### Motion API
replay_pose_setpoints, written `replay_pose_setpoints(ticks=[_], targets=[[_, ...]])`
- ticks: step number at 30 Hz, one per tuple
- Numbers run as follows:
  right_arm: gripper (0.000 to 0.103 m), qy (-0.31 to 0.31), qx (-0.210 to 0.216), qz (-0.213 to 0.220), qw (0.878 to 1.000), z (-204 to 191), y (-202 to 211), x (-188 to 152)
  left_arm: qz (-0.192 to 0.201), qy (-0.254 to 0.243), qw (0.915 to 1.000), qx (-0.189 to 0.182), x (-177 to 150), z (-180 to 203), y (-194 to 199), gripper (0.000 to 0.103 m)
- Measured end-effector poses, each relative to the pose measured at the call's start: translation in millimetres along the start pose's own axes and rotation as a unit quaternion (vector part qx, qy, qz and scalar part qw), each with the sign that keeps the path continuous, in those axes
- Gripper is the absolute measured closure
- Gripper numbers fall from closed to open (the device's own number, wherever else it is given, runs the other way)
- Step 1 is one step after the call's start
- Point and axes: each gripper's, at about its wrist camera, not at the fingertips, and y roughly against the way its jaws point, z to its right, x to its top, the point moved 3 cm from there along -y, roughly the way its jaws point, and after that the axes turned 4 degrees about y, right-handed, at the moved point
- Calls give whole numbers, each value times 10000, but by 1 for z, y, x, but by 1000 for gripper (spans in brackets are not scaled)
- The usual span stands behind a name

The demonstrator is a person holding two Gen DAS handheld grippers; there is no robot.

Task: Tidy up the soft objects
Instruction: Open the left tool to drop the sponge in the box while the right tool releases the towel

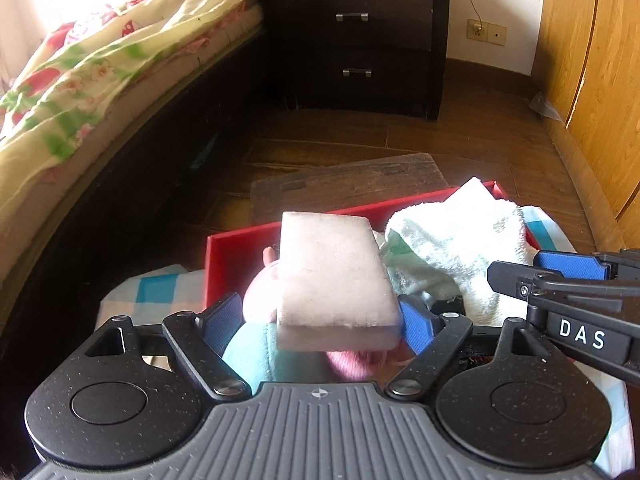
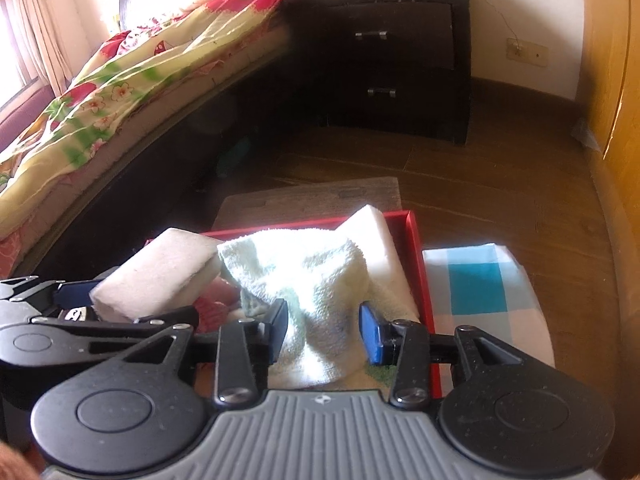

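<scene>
A red box (image 1: 224,248) (image 2: 420,264) sits on a blue-and-white checked cloth (image 2: 476,280). A pale sponge block (image 1: 332,276) (image 2: 160,276) lies in it on pink and teal soft things (image 1: 260,292). My left gripper (image 1: 320,320) stands open around the block's near end; the left pad is clear of it and the right pad is at its corner. A white fluffy towel (image 1: 452,240) (image 2: 304,272) is heaped in the box's right half over a white foam slab (image 2: 380,240). My right gripper (image 2: 324,330) is open, with the towel's fold loose between its pads.
A bed (image 1: 80,80) with a flowered quilt runs along the left. A dark nightstand (image 1: 360,40) stands at the back. A worn wooden board (image 1: 348,184) lies on the floor beyond the box. Wooden cupboard doors (image 1: 592,80) line the right side.
</scene>
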Motion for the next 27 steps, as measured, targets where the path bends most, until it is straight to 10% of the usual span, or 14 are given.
replay_pose_setpoints(ticks=[27], targets=[[82, -37, 82, 332, 9994, -20, 93, -29, 229, 290, 9993, -69, -24, -12, 89, 12]])
